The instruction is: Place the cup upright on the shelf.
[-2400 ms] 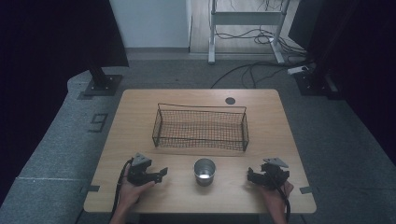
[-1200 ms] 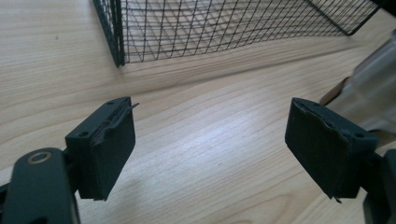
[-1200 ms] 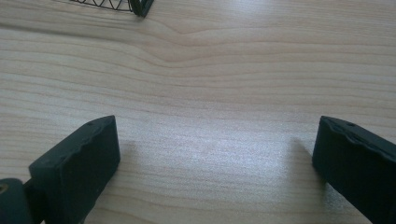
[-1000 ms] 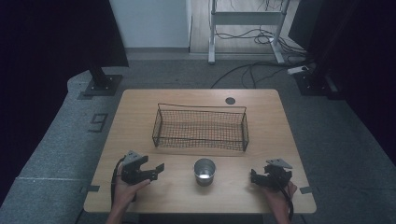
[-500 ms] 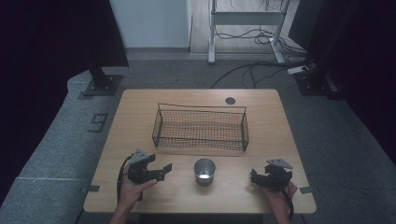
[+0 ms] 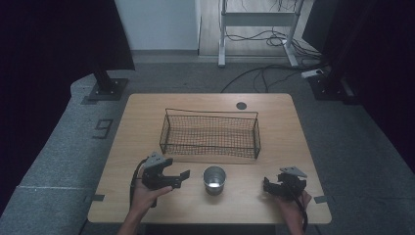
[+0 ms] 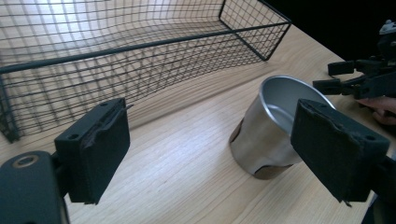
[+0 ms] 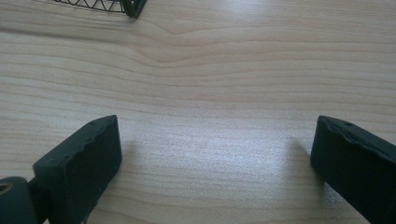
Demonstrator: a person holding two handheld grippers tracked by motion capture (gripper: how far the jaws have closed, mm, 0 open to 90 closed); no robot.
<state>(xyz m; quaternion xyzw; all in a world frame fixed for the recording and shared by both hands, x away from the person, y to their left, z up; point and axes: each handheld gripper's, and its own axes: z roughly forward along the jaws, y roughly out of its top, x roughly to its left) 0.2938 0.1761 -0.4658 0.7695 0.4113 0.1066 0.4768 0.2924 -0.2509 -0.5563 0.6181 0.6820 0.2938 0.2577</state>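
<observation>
In the high view, the metal cup [image 6: 214, 179] stands upright on the wooden table [image 6: 147, 117] in the lower middle of the frame, just below the front wall of the black wire basket [image 6: 210, 133] that sits at the centre. The left gripper [image 6: 183, 176] lies to the left of the cup, near it but apart, its tips pointing toward the cup, held in the person's left hand [image 6: 146, 194] at the lower left. Its jaws have just been opening and stand apart with nothing between them; in the left gripper view the cup [image 7: 271, 126] shows at the right of the frame, partly behind the right-hand pad and not pressed by either. The right gripper [image 6: 267, 185] rests at the lower right of the high view, well apart from the cup, in the person's right hand [image 6: 292, 205]. In the right gripper view its jaws stand wide over bare wood, and a corner of the basket [image 8: 133, 7] shows at the top edge.
</observation>
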